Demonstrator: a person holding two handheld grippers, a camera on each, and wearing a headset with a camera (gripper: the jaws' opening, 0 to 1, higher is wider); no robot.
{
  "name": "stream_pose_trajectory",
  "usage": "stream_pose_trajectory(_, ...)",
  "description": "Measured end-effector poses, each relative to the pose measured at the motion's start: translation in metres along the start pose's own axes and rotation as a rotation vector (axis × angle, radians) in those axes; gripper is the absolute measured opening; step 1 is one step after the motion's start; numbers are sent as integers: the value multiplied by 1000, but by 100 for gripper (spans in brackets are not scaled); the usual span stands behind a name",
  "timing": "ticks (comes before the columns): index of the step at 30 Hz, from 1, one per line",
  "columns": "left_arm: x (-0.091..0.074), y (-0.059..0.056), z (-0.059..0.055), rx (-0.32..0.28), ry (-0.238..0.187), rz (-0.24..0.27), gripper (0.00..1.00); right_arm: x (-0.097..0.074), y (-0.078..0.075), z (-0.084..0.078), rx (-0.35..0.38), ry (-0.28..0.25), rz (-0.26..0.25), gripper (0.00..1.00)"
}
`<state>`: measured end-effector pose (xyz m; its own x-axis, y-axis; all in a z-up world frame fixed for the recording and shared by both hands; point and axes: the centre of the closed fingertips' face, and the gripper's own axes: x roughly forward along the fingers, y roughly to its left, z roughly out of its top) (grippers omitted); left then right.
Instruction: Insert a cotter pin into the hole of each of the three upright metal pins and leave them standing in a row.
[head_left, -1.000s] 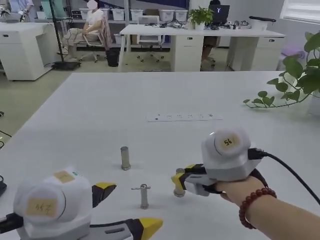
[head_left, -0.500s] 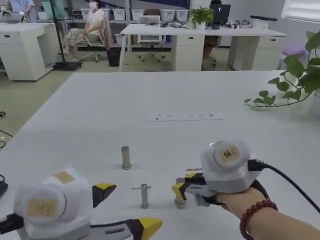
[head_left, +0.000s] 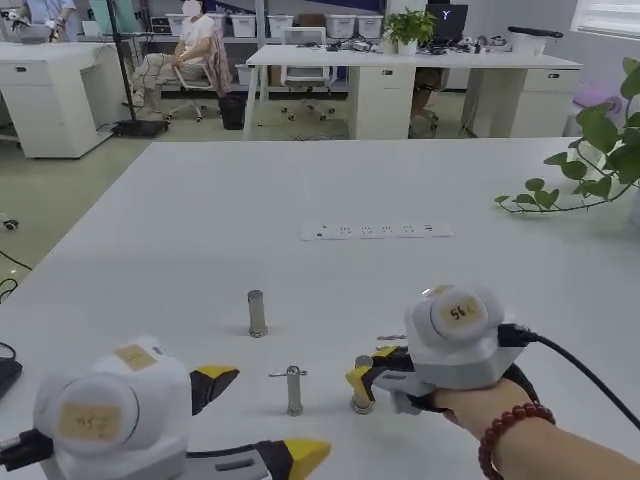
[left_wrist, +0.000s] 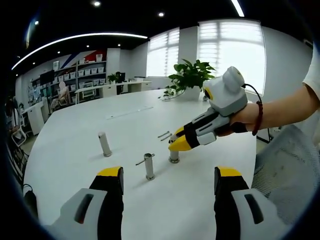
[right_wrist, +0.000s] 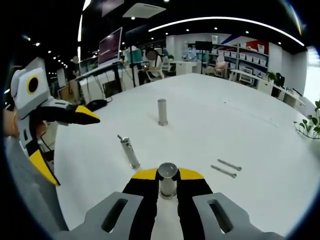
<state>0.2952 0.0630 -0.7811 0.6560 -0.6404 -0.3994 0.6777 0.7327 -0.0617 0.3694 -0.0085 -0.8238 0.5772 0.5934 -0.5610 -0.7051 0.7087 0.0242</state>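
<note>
Three metal pins stand upright on the white table (head_left: 330, 190). The far pin (head_left: 257, 313) (left_wrist: 104, 144) (right_wrist: 162, 111) is bare. The middle pin (head_left: 293, 389) (left_wrist: 149, 166) (right_wrist: 130, 150) has a cotter pin through its top. My right gripper (head_left: 360, 383) (left_wrist: 179, 144) (right_wrist: 167, 175) is shut on the third pin (head_left: 362, 384) (left_wrist: 173, 156) (right_wrist: 167, 181), whose base is at the table. Two loose cotter pins (head_left: 392, 338) (left_wrist: 164, 135) (right_wrist: 227, 167) lie just beyond it. My left gripper (head_left: 262, 420) (left_wrist: 169, 172) (right_wrist: 50, 117) hovers open, near the front edge, holding nothing.
A power strip (head_left: 375, 232) lies flat across the middle of the table. A potted plant (head_left: 590, 165) trails over the right edge. A cable (head_left: 580, 365) runs from the right gripper. Desks, chairs and a seated person (head_left: 190, 45) are far behind.
The right gripper has brought the third pin nearer to me, about level with the middle pin. The left gripper has stayed put. The head view has shifted slightly.
</note>
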Motion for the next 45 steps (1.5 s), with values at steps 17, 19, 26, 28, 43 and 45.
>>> stream_pose_trajectory(17,0,-3,-2,2,5,-3,74,0,2,-1,65,-25,-9,16)
stream_pose_trajectory(19,0,-2,-2,2,5,-2,74,0,3,-1,67,-28,0,18)
stream_pose_trajectory(26,1,-2,-1,0,4,1,75,-3,7,3,46,-33,27,27)
stream_pose_trajectory(28,0,-2,-2,0,4,1,76,-5,7,5,37,-37,31,29)
stream_pose_trajectory(43,-1,1,-1,-13,-2,15,78,-26,9,28,69,-112,128,36)
stream_pose_trajectory(45,-1,1,-1,-13,-1,16,78,-29,8,35,125,-135,145,35)
